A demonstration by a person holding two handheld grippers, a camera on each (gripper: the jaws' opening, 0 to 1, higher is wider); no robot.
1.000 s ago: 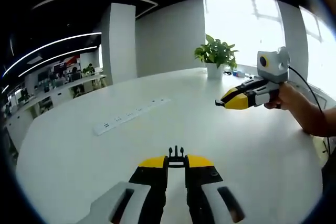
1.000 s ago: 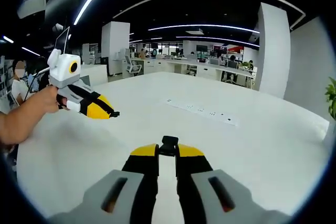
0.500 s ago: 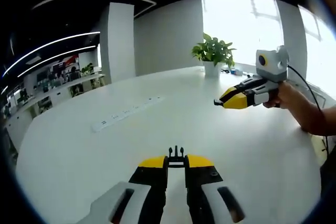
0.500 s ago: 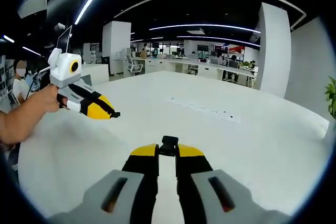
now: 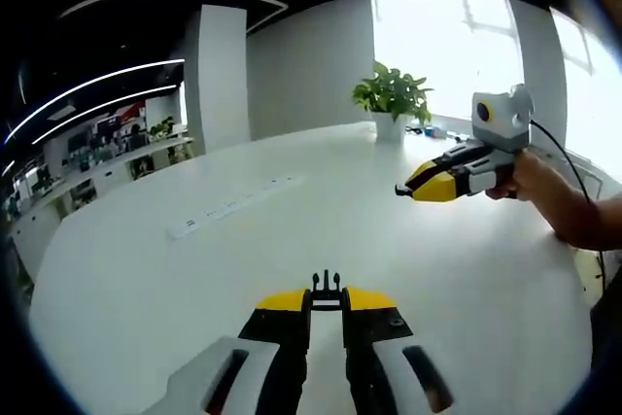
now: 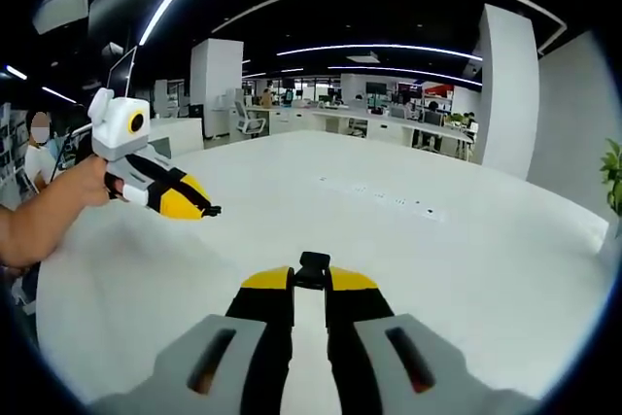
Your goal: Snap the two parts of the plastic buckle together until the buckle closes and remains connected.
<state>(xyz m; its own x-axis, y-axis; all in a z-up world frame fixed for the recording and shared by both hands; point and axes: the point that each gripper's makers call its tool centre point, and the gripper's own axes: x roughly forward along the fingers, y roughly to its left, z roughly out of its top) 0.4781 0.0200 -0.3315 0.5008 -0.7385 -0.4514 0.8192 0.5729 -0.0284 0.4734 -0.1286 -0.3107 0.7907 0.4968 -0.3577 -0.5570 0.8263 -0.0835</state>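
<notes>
My left gripper [image 5: 327,302] is shut on the pronged black buckle part [image 5: 327,285], whose prongs stick out past the yellow tips. Held above the white table [image 5: 292,240], the right gripper [image 5: 406,190] comes in from the right with a small black piece at its tip. In the right gripper view, my right gripper [image 6: 311,286] is shut on the other black buckle part [image 6: 313,262]. There the left gripper [image 6: 204,209] enters from the left, a hand [image 6: 78,191] holding it. The two buckle parts are well apart.
A white power strip [image 5: 228,209] [image 6: 384,197] lies on the table. At the table's far end a potted plant [image 5: 392,99] stands by the window. A white pillar [image 6: 505,94] and office desks lie beyond the table. A forearm [image 5: 569,211] reaches in at right.
Both views have drifted slightly, so the power strip sits a little differently in each. Both grippers stay shut on their buckle parts, still apart.
</notes>
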